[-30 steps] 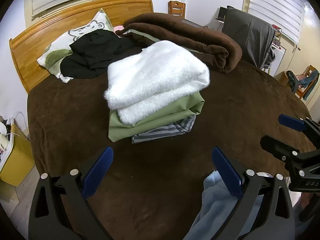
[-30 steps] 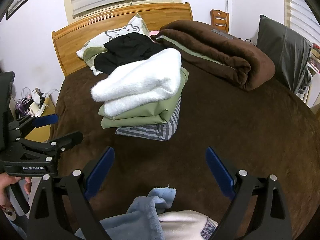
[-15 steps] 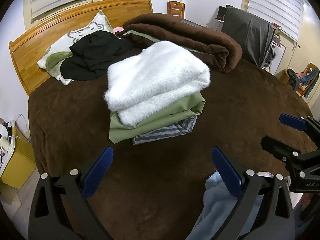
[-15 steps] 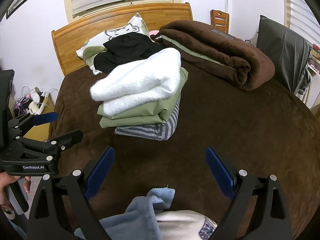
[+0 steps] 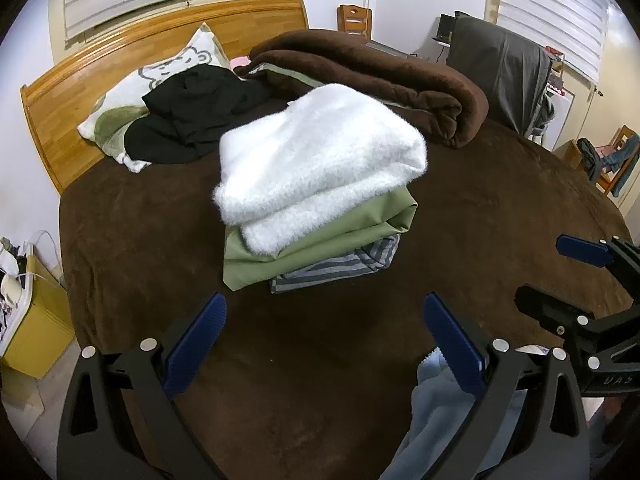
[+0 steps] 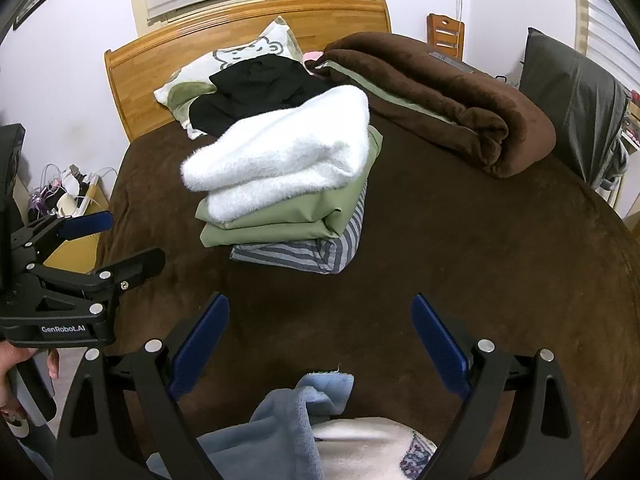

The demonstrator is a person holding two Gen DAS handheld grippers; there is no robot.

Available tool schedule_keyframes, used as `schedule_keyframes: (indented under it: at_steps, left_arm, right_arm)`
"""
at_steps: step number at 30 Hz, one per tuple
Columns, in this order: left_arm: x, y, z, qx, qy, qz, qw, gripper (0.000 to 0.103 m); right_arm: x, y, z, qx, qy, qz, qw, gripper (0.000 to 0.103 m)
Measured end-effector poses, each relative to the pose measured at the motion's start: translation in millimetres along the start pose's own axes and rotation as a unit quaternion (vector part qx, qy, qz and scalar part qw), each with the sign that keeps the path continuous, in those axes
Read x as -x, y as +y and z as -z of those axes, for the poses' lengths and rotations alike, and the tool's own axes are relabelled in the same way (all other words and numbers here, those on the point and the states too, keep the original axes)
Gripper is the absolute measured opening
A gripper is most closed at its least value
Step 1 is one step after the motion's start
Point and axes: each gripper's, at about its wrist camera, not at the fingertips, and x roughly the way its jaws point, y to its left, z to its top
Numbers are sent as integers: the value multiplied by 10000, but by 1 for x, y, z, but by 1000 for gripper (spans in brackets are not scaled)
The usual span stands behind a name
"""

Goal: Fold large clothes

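We see a wide bed with a dark brown plush cover. At its middle sits a folded stack: a fluffy white sweater on an olive-green garment on a grey striped one. A light blue fleece garment lies crumpled at the near edge. Our left gripper and right gripper both hover spread wide, blue pads touching nothing.

Folded stack mid-bed; rolled blanket behind it; pillow by headboard.
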Motion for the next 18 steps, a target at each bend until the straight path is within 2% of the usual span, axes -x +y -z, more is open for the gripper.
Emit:
schedule_keyframes:
  at_steps: [18]
  left_arm:
    - [-4, 0, -3, -59, 24, 72, 10000, 96]
  right_arm:
    - [-5, 3, -1, -1, 60, -5, 10000, 91]
